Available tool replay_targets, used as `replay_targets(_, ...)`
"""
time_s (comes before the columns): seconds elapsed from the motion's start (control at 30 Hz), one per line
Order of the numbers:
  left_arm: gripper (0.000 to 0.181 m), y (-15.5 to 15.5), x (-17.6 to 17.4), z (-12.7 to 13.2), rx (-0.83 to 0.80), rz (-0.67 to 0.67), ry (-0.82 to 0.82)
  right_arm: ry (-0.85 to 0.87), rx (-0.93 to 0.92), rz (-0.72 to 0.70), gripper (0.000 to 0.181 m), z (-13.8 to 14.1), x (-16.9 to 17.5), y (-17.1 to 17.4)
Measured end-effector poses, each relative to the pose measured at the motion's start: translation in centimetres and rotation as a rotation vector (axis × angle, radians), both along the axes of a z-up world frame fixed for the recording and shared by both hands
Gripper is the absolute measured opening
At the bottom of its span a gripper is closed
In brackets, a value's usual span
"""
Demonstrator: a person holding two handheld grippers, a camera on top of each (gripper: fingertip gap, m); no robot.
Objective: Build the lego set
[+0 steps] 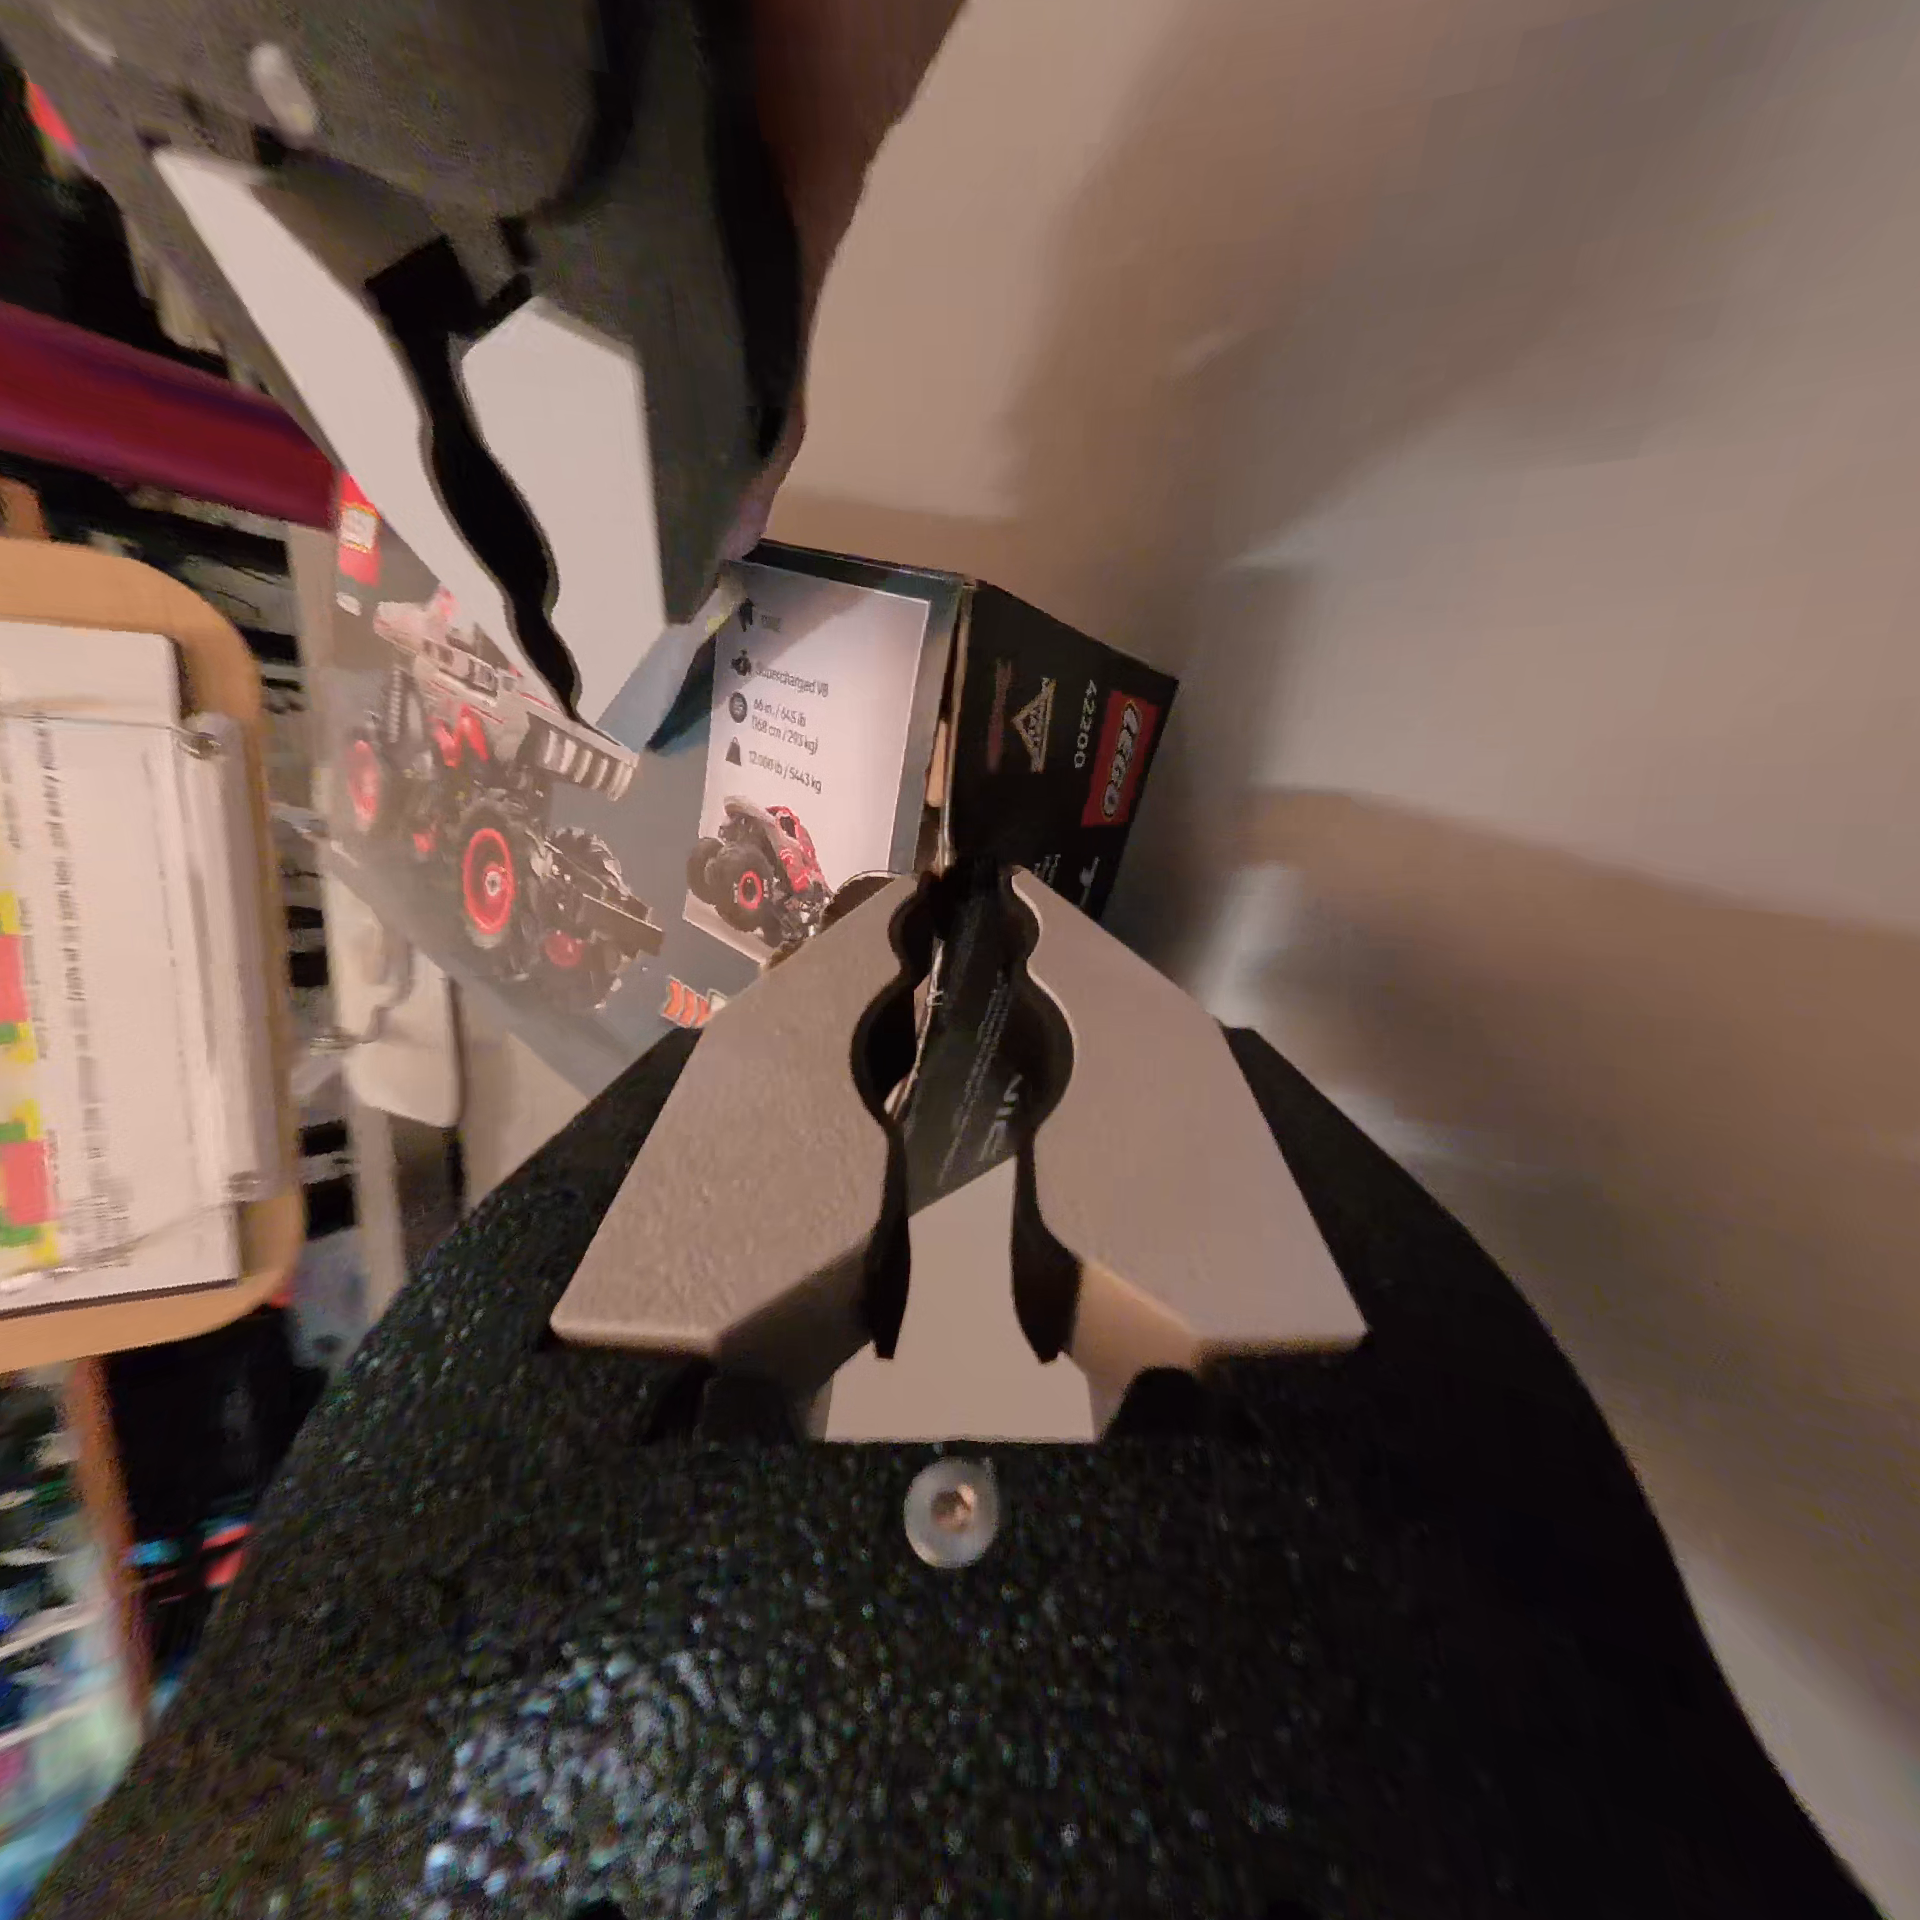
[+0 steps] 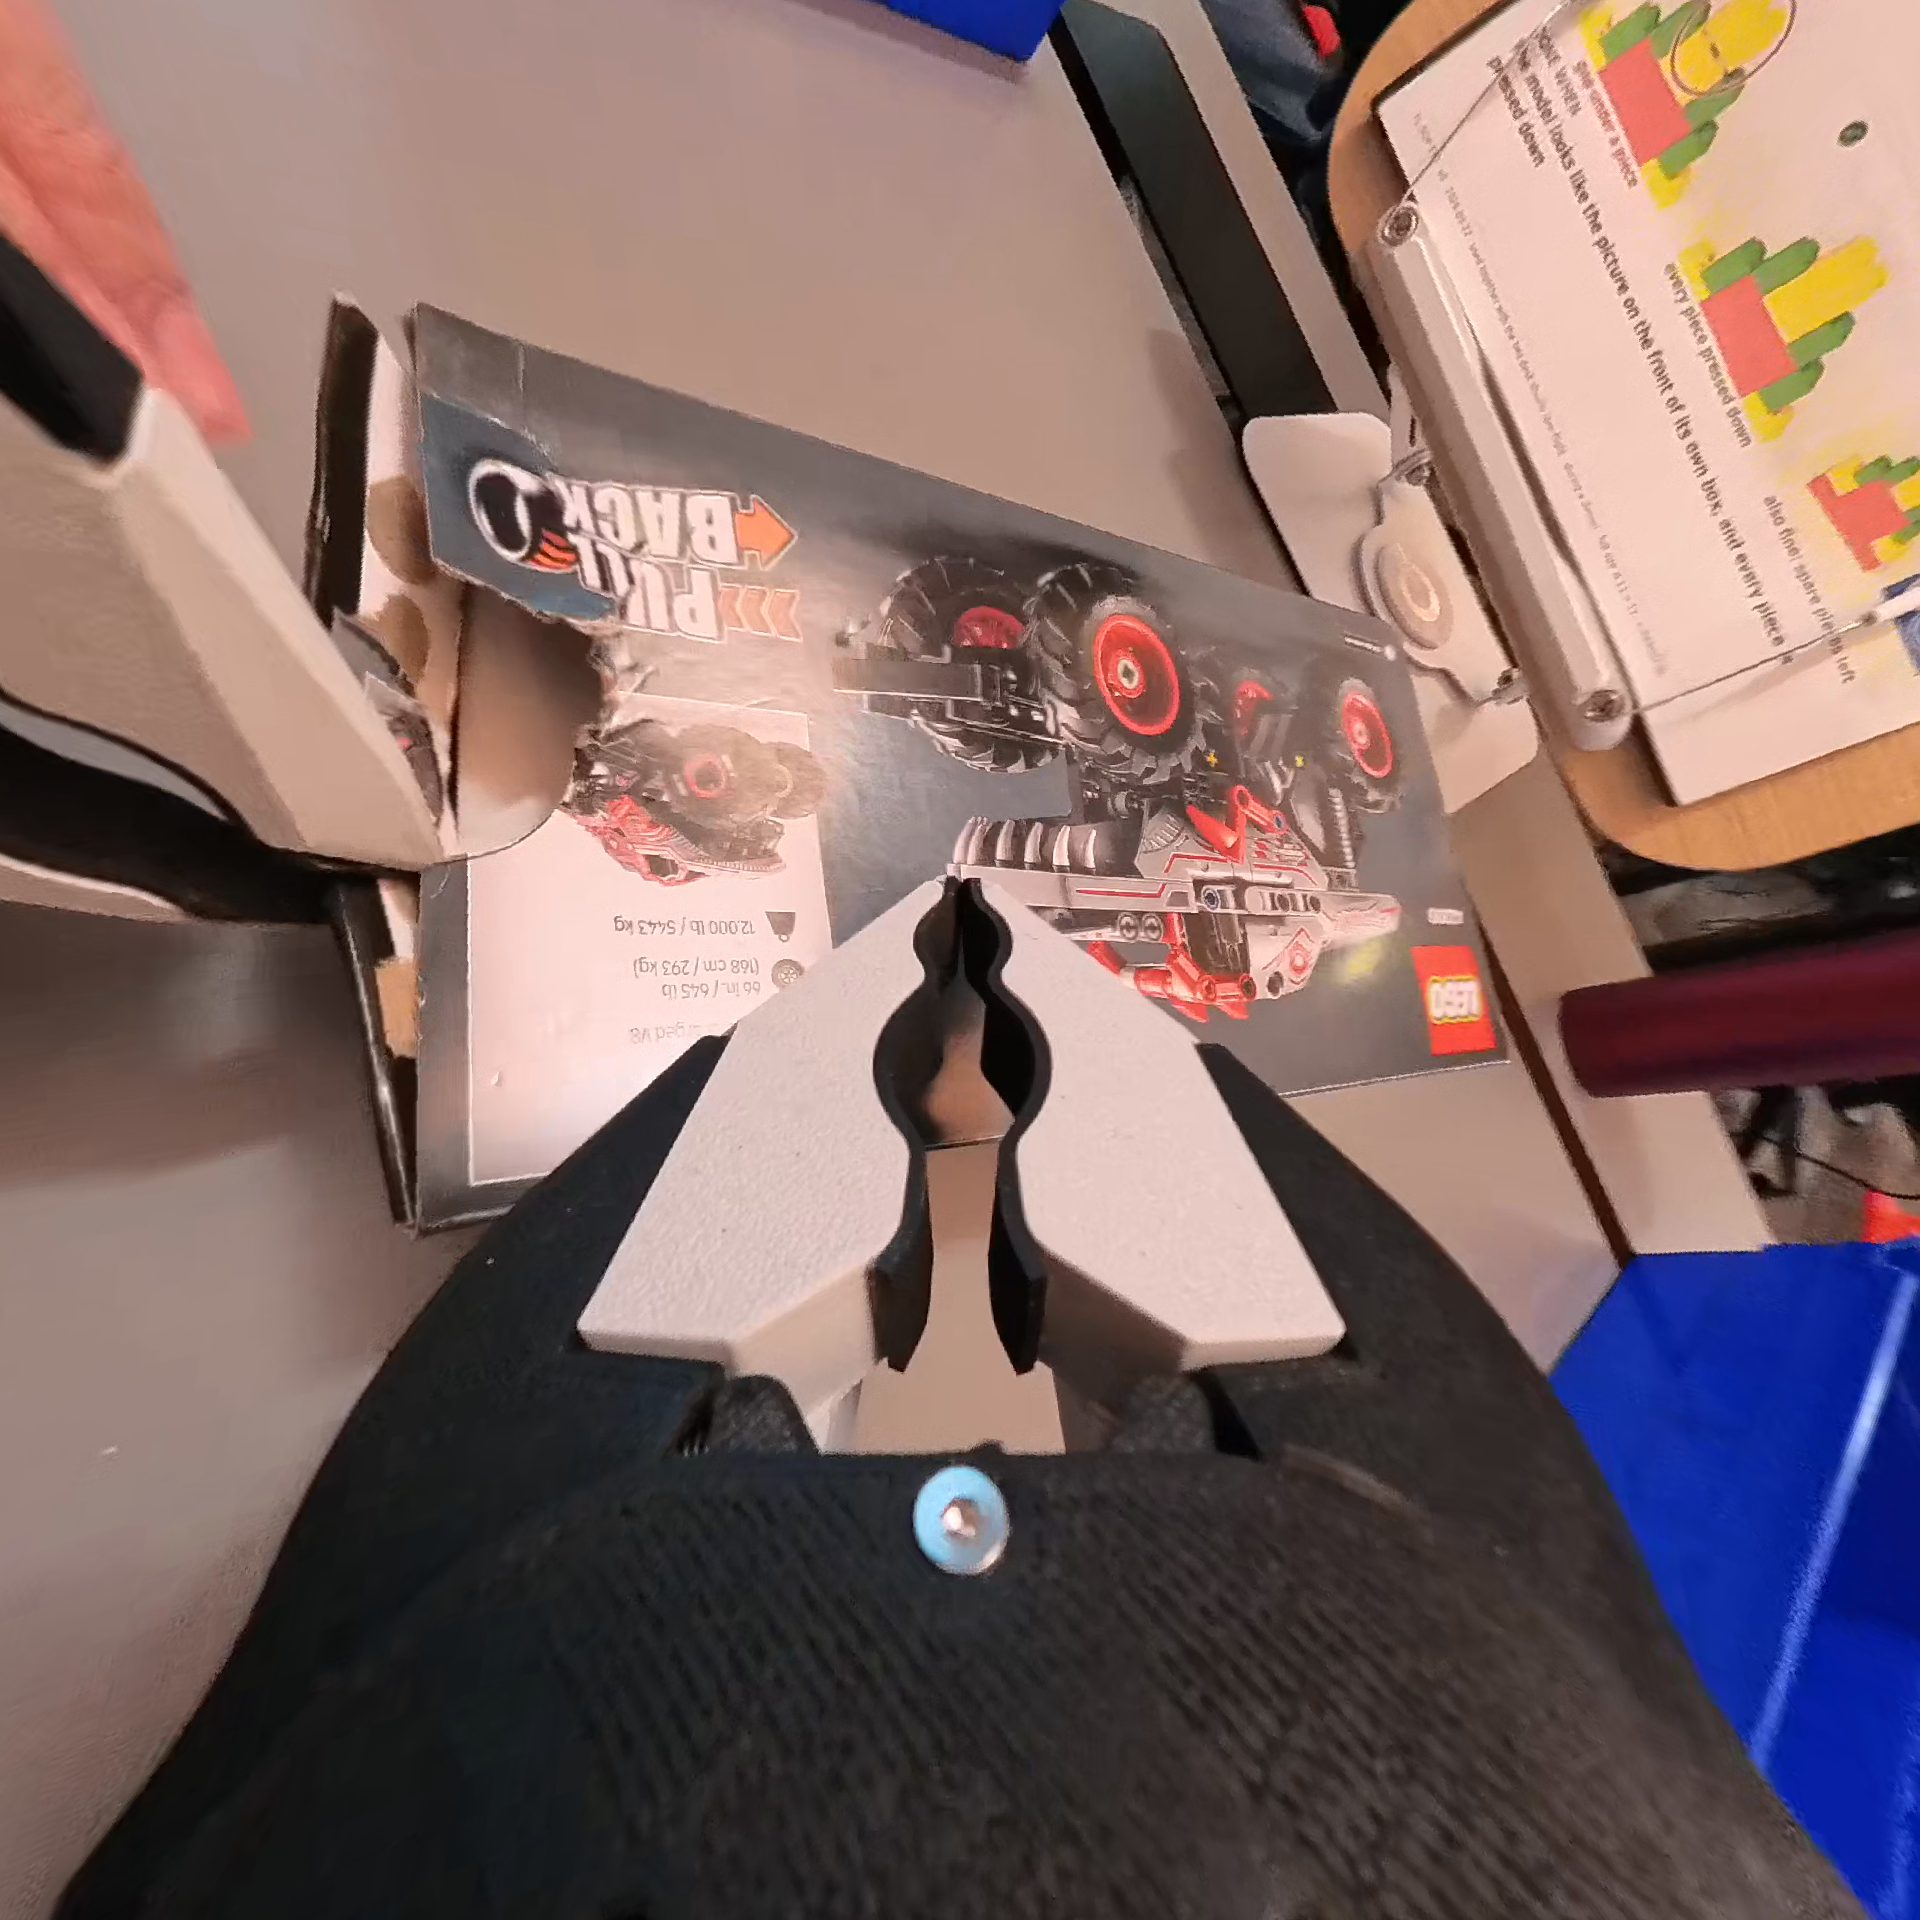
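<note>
Box end flap pinched, set still sealed in cardboard.

Left wrist view: left tool clamped on the black end flap of the Lego box, likely to tear it open; right tool poised above, seemingly closed. Right wrist view: right tool pinched on nothing, hovering over the box face lying on the table, perhaps to brace it; left tool at the torn end; instruction sheet propped alongside for reference.

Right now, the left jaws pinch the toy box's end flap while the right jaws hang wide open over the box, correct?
Not quite. The right gripper has its jaws shut, tips touching, holding nothing, as the right wrist view shows. The left gripper does pinch the black end flap of the box.
</note>
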State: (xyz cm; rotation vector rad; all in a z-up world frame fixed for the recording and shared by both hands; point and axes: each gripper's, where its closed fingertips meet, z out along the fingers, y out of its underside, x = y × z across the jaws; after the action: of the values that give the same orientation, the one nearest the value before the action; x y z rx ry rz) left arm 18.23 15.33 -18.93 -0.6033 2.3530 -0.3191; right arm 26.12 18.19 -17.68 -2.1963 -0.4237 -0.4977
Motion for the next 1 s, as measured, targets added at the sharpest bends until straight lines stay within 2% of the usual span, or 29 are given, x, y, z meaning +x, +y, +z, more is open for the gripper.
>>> replay_targets(0.1,0.007,-0.1,0.0,0.0,-0.144,0.059,0.042,-0.040,-0.011,-0.020,0.000,0.0,0.0,0.0)
replay_targets(0.17,0.006,-0.1,0.1,0.0,-0.130,0.063,0.018,-0.002,-0.002,-0.028,0.000,0.0,0.0,0.0)
replay_targets(0.23,0.006,-0.2,0.3,0.1,-0.031,0.036,-0.079,0.012,0.007,-0.032,0.000,0.0,0.1,-0.1)
replay_targets(0.33,0.006,-0.9,0.5,0.3,0.261,-0.052,-0.338,-0.051,0.002,-0.061,0.000,0.1,0.6,-0.1)
replay_targets(0.43,0.007,-1.4,0.4,0.5,0.326,-0.042,-0.515,-0.076,0.009,-0.074,0.000,0.1,0.7,0.5)
replay_targets(0.53,0.007,-1.6,0.1,0.7,0.526,-0.045,-0.680,-0.076,0.014,-0.070,0.000,0.2,0.4,1.2)
replay_targets(0.67,0.007,-1.7,0.1,0.7,0.596,-0.046,-0.780,-0.096,0.002,-0.065,0.000,0.1,0.3,1.5)
replay_targets(0.73,0.007,-1.6,0.2,0.7,0.547,-0.037,-0.759,-0.024,0.020,-0.066,0.000,0.1,0.3,1.5)
replay_targets(0.8,0.007,-1.6,0.2,0.7,0.410,-0.005,-0.656,0.035,0.030,-0.061,0.000,0.1,0.3,1.4)
replay_targets(0.9,0.008,-1.8,0.1,0.6,0.237,0.047,-0.451,-0.005,0.022,-0.057,0.000,0.1,0.3,1.4)
replay_targets(1.0,0.007,-2.4,0.3,0.9,0.141,0.030,-0.346,-0.030,0.010,-0.056,0.000,0.1,0.2,1.4)
